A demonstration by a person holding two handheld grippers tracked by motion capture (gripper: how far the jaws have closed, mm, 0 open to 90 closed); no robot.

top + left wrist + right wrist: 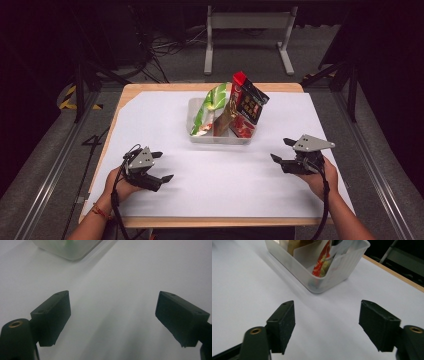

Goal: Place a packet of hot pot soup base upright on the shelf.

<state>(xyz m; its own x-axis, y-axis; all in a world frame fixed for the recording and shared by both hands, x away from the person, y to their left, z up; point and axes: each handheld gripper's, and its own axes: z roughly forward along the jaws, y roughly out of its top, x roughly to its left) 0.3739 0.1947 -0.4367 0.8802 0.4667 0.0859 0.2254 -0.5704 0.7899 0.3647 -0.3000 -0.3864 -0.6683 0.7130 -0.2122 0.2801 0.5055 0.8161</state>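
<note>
A clear plastic bin (196,137) stands at the table's middle back, holding a green and white snack bag (210,102), a red and black packet (247,102) and a brownish packet (223,120), all upright and leaning. My left gripper (162,166) rests open at the front left, nothing between its jaws. My right gripper (281,150) rests open at the front right, also empty. The right gripper view has the bin (337,270) just ahead of its open gripper (327,325), red packet (322,263) inside. The left gripper view has the bin's corner (72,252) far ahead of its gripper (112,317).
White paper (215,175) covers most of the wooden table (150,88). Beyond the table stand a grey metal frame (247,30), floor cables (170,47) and dark tripod legs (345,75). Metal rails (55,165) run along both sides.
</note>
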